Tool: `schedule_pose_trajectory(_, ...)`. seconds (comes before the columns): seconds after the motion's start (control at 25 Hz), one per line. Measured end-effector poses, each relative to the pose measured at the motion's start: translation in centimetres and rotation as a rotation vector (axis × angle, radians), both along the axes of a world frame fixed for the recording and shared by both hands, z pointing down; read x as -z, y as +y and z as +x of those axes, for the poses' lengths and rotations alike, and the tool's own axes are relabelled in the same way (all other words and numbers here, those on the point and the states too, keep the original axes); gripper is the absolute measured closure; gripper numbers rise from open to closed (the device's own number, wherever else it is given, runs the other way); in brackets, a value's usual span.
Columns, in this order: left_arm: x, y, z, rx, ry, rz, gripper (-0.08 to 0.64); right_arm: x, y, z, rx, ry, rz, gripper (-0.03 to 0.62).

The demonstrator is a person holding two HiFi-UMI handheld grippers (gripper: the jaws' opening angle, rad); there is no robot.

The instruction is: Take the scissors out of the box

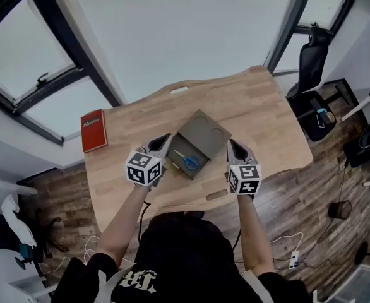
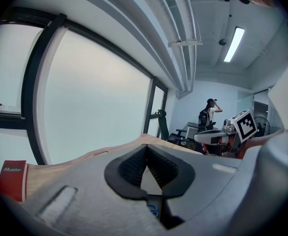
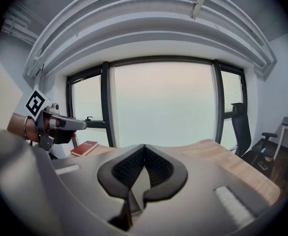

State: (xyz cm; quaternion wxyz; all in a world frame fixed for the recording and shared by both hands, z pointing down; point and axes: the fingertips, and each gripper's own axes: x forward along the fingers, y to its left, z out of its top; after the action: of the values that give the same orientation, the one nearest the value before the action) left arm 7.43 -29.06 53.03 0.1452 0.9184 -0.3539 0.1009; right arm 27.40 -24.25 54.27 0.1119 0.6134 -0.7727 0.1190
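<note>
An open grey-brown box (image 1: 202, 131) lies in the middle of the wooden table (image 1: 261, 106), its lid folded back. Blue-handled scissors (image 1: 189, 162) lie inside the box's near half. My left gripper (image 1: 165, 139) hovers at the box's left edge and my right gripper (image 1: 230, 144) at its right edge. Neither touches the scissors. In the left gripper view my left gripper (image 2: 145, 148) has its pads together with nothing between them, and a bit of the blue scissors (image 2: 153, 211) shows below. In the right gripper view my right gripper (image 3: 144, 147) is likewise shut and empty.
A red book (image 1: 94, 131) lies at the table's far left corner, also in the left gripper view as the red book (image 2: 11, 180). An office chair (image 1: 312, 62) stands right of the table. A person (image 2: 209, 113) stands far off in the room. Windows run beyond the table.
</note>
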Motion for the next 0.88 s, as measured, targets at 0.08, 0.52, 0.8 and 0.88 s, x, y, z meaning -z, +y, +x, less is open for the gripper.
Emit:
schedule_pose_trajectory(0.08,-0.1,-0.3,-0.4,0.011,0.0,0.001,0.557,0.0,-0.4,-0.4,0.009,0.001,-0.001,0.588)
schedule_pose_trajectory(0.52,-0.4,-1.9,-2.9,0.061,0.011,0.006,0.557,-1.0,-2.2,-2.8,0.048,0.008,-0.021,0.588)
schedule_pose_trajectory(0.8,-1.5,-2.4,-3.6,0.061,0.016,-0.015,0.557,-2.2,-2.7,-4.0,0.065,0.023,-0.049,0.588)
schedule_pose_trajectory(0.88,-1.9,-2.5,-3.8,0.062,0.019,-0.021,0.557,-2.7,-2.8,-4.2,0.07,0.029,-0.061,0.588)
